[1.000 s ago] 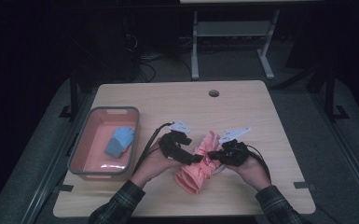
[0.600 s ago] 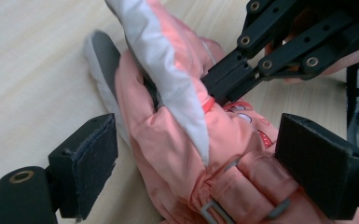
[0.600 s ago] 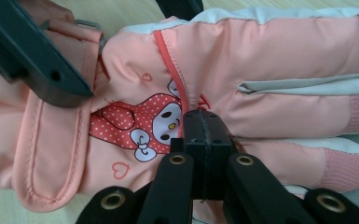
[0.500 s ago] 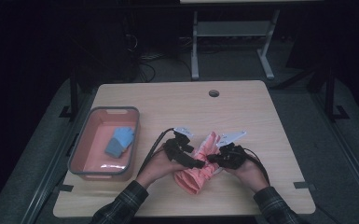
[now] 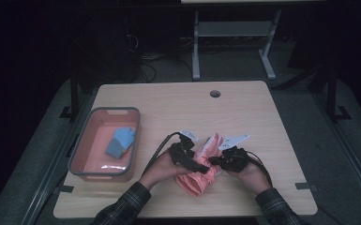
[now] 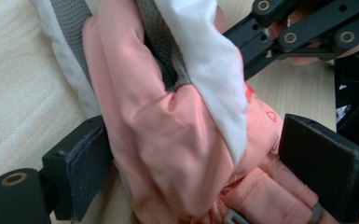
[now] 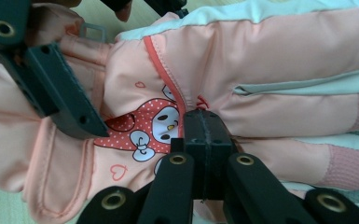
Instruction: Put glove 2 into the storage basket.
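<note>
High view: a pink glove (image 5: 198,174) is seen lying on the table (image 5: 178,108) near its front edge, between the two hands, with the left gripper (image 5: 200,166) and the right gripper (image 5: 215,163) meeting over its middle. In the left gripper view the jaws are spread to either side of a bunched fold of the glove (image 6: 182,135), the fabric filling the gap and touching the left pad; whether it is truly pinched cannot be told, so the claw is taken as released around the cloth. In the right gripper view the jaws are seen pressed together, clenched on a seam of the glove (image 7: 242,70) just beside the printed cartoon patch (image 7: 144,128).

The step in hand is judged to be gathering or folding the glove, one side being pinned while the other is bunched. For the next move, a firm closing of the left jaws on the fold would be called for, then a joint lift or turn with both grips kept.

To the left, a tray (image 5: 78,159) holding a blue item (image 5: 119,142) stands well apart from the glove, its rim the nearest edge to be cleared. Bare wood is left open behind and to the right; the front edge lies near the forearms, so little room is offered there.
</note>
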### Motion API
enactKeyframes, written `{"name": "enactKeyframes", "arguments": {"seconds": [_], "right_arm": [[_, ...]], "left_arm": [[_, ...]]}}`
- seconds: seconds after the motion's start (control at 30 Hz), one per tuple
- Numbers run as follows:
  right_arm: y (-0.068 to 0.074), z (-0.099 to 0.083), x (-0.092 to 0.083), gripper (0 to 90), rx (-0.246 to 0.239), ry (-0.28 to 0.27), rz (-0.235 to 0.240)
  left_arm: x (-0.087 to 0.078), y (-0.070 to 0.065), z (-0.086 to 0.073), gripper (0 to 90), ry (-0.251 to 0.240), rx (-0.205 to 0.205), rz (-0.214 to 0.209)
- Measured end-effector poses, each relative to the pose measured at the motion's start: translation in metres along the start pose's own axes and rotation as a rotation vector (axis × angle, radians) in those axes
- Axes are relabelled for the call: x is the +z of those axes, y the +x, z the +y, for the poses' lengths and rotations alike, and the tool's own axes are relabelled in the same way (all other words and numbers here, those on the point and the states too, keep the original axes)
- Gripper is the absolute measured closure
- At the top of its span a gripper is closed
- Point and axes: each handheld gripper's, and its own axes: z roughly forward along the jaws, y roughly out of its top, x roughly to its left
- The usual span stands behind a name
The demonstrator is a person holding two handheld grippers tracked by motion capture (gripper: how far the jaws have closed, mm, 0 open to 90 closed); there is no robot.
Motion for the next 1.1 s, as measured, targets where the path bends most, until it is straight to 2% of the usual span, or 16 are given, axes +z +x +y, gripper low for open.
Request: {"name": "enactKeyframes", "arguments": {"seconds": [0.07, 0.1, 0.23, 0.3, 0.5, 0.63, 0.8, 0.93, 1.07, 1.1], "right_arm": [[0.000, 0.000, 0.000, 90.0, 0.003, -0.002, 0.001], [0.000, -0.001, 0.000, 90.0, 0.005, -0.004, 0.003], [0.000, -0.001, 0.000, 90.0, -0.005, -0.006, 0.003], [0.000, -0.001, 0.000, 90.0, -0.002, -0.005, 0.006], [0.000, -0.001, 0.001, 90.0, -0.016, -0.006, 0.006], [0.001, 0.000, 0.002, 90.0, -0.014, -0.007, 0.004], [0.001, 0.001, 0.004, 90.0, -0.015, -0.010, 0.011], [0.000, 0.003, 0.006, 90.0, -0.014, -0.015, 0.017], [0.000, 0.005, 0.005, 90.0, -0.031, -0.020, 0.014], [0.000, 0.005, 0.003, 87.0, -0.020, -0.024, 0.018]], "left_arm": [[0.000, -0.001, 0.001, 10.4, 0.007, 0.000, 0.002], [0.001, 0.000, 0.000, 10.3, 0.005, -0.019, -0.003], [0.003, 0.005, -0.002, 10.3, 0.011, -0.047, -0.027], [0.005, 0.009, -0.004, 10.2, 0.022, -0.080, -0.049], [0.005, 0.009, -0.003, 11.6, 0.020, -0.092, -0.061], [0.003, 0.014, -0.004, 23.3, 0.029, -0.130, -0.090], [0.001, 0.019, -0.004, 39.2, 0.035, -0.151, -0.086], [0.000, 0.026, -0.005, 51.0, 0.043, -0.180, -0.103], [0.000, 0.027, -0.005, 55.0, 0.033, -0.196, -0.099], [0.000, 0.027, -0.005, 55.8, 0.032, -0.207, -0.096]]}}
